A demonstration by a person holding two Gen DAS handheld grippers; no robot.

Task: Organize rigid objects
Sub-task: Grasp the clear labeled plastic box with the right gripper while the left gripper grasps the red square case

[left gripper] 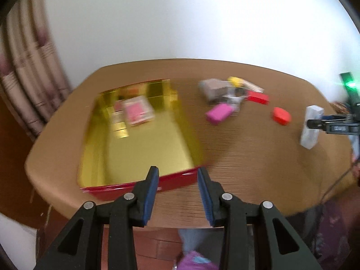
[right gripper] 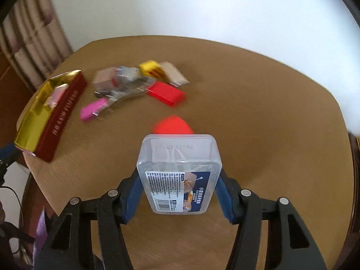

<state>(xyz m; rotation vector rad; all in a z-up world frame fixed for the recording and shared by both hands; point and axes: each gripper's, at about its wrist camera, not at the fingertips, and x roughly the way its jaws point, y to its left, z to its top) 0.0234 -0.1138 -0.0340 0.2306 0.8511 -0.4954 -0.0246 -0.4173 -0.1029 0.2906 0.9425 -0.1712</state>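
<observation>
My right gripper [right gripper: 180, 180] has its fingers [right gripper: 132, 193] clamped on the two long sides of a clear plastic case [right gripper: 178, 171], label facing up, its long axis running straight out from the fingers and away from me. It hangs above the worktop [right gripper: 258, 112], not resting on it. My left gripper [left gripper: 177, 193] holds nothing; its fingers [left gripper: 151, 193] stand apart just over the near red wall of the gold-lined box [left gripper: 139, 139].

That box is the landmark everything turns on. From the case it lies well off to the left — in the right wrist view its long red side [right gripper: 60, 117] faces me, its open gold interior beyond that wall. So the move I judge comes next is a carry leftward across the worktop and over that wall, with the case turned so its long axis suits the box's length. Inside the box, a pink card pack [left gripper: 139, 110] sits at the far end; the near stretch of gold floor looks free.

Right of the box a loose cluster remains: a magenta block [right gripper: 92, 110], a red box [right gripper: 167, 93], a yellow cube [right gripper: 150, 68], some clear packets. A red-orange piece [right gripper: 173, 124] sits just beyond the case — my left hand is nearer the box, my right nearer these.
</observation>
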